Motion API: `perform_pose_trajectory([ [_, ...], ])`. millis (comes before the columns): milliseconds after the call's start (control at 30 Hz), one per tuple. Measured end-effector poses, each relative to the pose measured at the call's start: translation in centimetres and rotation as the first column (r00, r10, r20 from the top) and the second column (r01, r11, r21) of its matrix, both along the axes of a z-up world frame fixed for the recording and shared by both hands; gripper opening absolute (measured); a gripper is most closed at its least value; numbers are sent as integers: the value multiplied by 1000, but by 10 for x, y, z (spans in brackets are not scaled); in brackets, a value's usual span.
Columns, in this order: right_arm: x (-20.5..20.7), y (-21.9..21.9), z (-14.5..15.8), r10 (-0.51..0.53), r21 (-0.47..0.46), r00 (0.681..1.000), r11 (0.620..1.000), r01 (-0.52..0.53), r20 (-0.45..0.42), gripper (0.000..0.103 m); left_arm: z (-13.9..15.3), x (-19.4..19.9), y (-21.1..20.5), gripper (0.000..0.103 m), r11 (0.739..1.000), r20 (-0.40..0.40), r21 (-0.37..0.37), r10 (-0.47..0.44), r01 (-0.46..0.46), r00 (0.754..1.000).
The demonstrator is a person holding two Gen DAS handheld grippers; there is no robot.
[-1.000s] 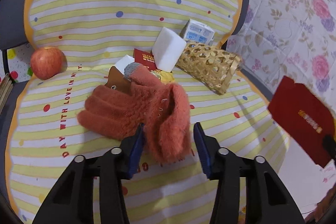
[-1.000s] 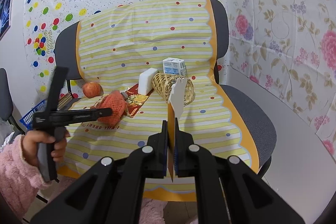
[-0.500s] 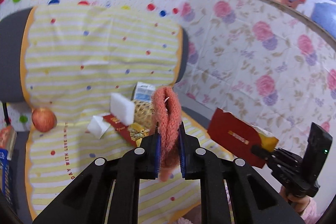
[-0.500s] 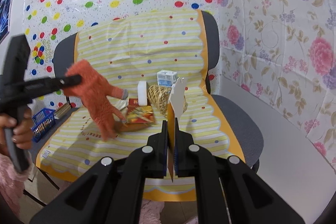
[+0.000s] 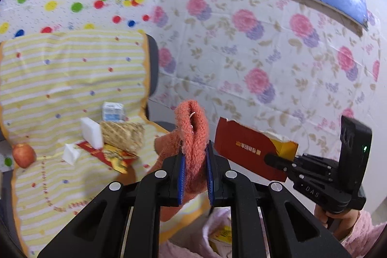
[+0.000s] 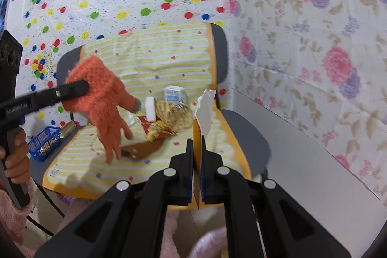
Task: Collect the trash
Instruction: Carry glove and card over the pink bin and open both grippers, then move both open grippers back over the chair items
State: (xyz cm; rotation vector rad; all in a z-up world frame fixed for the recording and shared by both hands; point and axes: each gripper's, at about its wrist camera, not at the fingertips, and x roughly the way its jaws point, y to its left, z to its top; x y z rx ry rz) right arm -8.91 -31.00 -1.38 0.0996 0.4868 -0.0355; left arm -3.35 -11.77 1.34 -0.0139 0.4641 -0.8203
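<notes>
Fingers of the left gripper (image 5: pixel 195 171) were pressed in on an orange knitted glove (image 5: pixel 193 137), the wool bunched between the blue pads and held up in the air, off the chair (image 6: pixel 244 134). The right gripper (image 6: pixel 197 161) was pinched nearly flat on a torn red envelope (image 5: pixel 244 149), gripped at one end, also off the chair.

Only the left wrist view showed the envelope's red face with its gold print and yellow inner lining; the right wrist view caught it edge-on, a thin orange strip with a ragged white top. Only the right wrist view showed the glove's fingers hanging down (image 6: pixel 106 108), over a brown leather piece (image 6: pixel 142 149) lying on the striped yellow cover (image 6: pixel 150 59).

On the seat lay a wicker basket (image 5: pixel 122 136), a white foam block (image 5: pixel 91 132), a small milk carton (image 5: pixel 113 111), a red-and-gold packet (image 5: pixel 108 154), a crumpled tissue (image 5: pixel 70 153) and an apple (image 5: pixel 23 155). A blue basket (image 6: pixel 44 143) stood beside the chair.
</notes>
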Motion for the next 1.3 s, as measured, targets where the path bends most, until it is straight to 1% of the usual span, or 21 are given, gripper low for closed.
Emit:
perform_pose_trajectory([
  [167,-33,-17,-15,-92,-2,994,996,92,-65,5,-28,-23,-37,15,994,-20,27,-101,102,995],
  [233,-44,-21,-23,-122,-4,988,993,122,-90,5,-42,-34,-55,15,985,-31,47,-162,163,986],
  [367,-65,-26,-45,-183,-34,971,983,180,-153,5,-70,-52,-85,15,964,-50,108,-240,244,970],
  [467,-75,-29,-63,-194,-18,960,981,194,-204,5,-90,-57,-101,16,948,-89,142,-275,285,957],
  [567,-80,-36,-86,-202,7,941,977,212,-271,5,-110,-54,-115,16,932,-161,166,-297,323,941],
  [667,-80,-45,-100,-206,47,931,972,230,-302,5,-125,-49,-126,16,921,-201,189,-303,340,932],
  [733,-77,-53,-110,-213,63,922,967,246,-324,5,-132,-43,-133,17,917,-225,204,-298,344,928],
  [833,-72,-60,-120,-208,86,913,964,253,-352,6,-140,-35,-141,21,913,-251,222,-287,343,925],
  [867,-69,-62,-124,-207,90,910,963,255,-360,6,-142,-33,-142,23,912,-255,228,-282,341,925],
  [900,-68,-63,-125,-209,89,908,962,257,-364,8,-143,-33,-144,33,912,-255,234,-276,336,927],
  [933,-67,-65,-127,-211,89,905,962,260,-369,16,-144,-31,-146,43,913,-256,235,-273,334,927],
  [967,-66,-66,-129,-211,91,904,961,261,-371,29,-143,-30,-146,45,914,-256,231,-275,335,927],
  [1000,-65,-68,-129,-211,92,905,961,262,-370,33,-142,-29,-145,49,915,-251,230,-274,332,928],
  [1100,-65,-70,-126,-222,81,906,960,268,-359,34,-136,-25,-140,50,923,-221,237,-251,302,942],
  [1233,-65,-73,-107,-241,77,922,958,275,-302,34,-121,-17,-114,50,951,-160,235,-166,200,973],
  [1300,-60,-72,-98,-235,82,934,961,266,-269,34,-116,-11,-98,50,960,-143,234,-121,152,982],
])
